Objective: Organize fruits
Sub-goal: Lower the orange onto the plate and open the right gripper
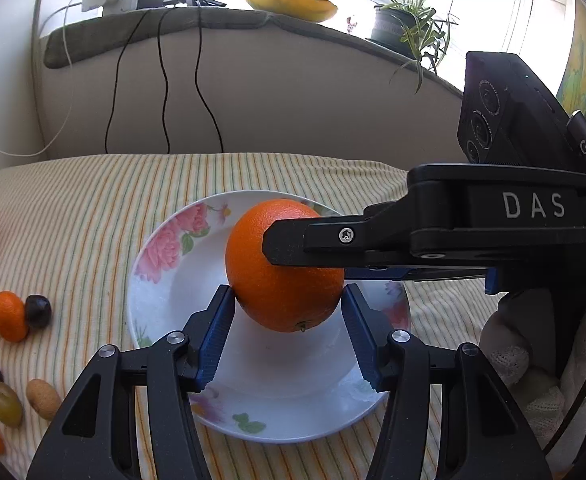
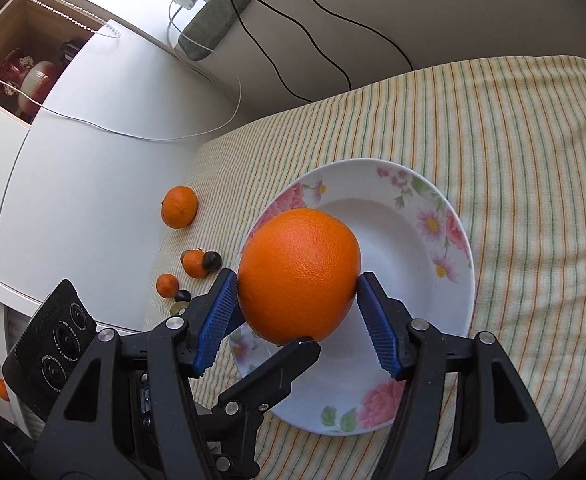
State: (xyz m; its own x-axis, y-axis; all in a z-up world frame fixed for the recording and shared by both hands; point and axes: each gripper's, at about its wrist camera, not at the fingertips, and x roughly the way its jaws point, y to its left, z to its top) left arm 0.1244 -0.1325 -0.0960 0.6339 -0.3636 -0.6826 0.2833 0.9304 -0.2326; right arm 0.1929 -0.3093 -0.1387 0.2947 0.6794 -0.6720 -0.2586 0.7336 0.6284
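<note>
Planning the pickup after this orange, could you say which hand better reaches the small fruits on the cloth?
Left: the small fruits lie left of the plate, on the left gripper's side; the right gripper sits opposite.

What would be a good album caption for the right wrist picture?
Two handheld grippers, right gripper and left gripper, clamp one big orange over a flowered plate.

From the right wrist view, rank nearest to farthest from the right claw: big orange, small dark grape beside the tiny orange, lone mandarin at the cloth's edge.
1. Big orange, between the right claw's pads, over the plate.
2. Dark grape, left of the plate.
3. Lone mandarin, farther left and back.
</note>
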